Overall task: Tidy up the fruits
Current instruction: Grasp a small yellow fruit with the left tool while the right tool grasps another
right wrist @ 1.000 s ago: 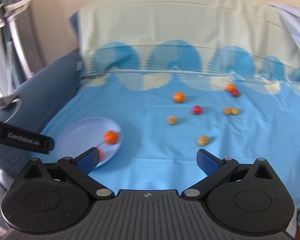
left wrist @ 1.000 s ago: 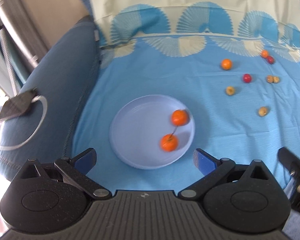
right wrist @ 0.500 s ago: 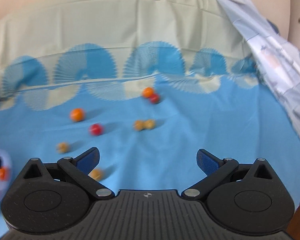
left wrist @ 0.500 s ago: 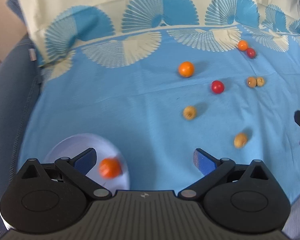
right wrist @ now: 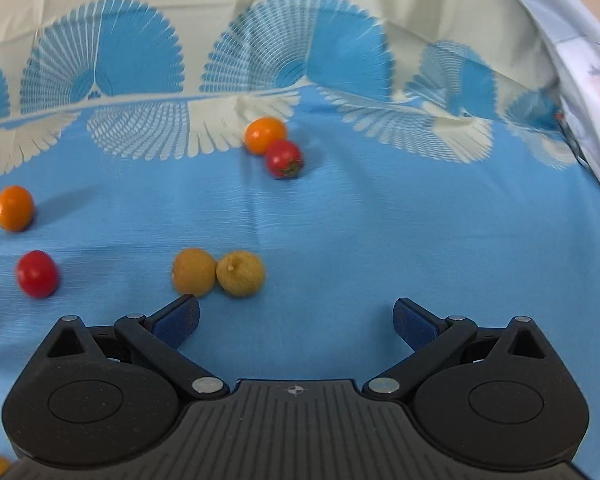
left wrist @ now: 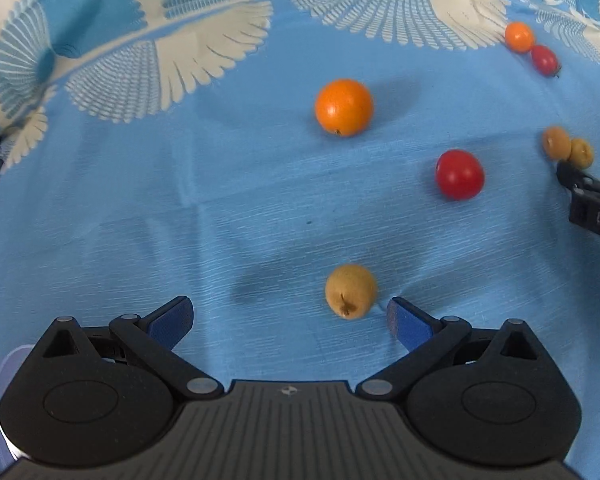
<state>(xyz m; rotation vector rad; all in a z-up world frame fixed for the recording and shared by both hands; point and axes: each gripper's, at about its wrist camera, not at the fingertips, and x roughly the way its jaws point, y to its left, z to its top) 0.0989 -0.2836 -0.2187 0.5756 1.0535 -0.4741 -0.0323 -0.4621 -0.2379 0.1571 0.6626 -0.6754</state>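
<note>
I see both claws spread wide and empty: my left claw (left wrist: 290,314) just behind the tan fruit (left wrist: 351,290), my right claw (right wrist: 296,316) near the tan pair (right wrist: 219,272).

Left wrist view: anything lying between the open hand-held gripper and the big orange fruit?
Yes, one tan fruit, just ahead of the left hand-held gripper; beyond it, bare blue cloth up to the orange fruit.

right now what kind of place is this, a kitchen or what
Probably a living room or bedroom, not a kitchen: the fruit lies on a soft blue cloth with fan patterns, draped up over what looks like a backrest, with another patterned fabric hanging at the right.
</note>
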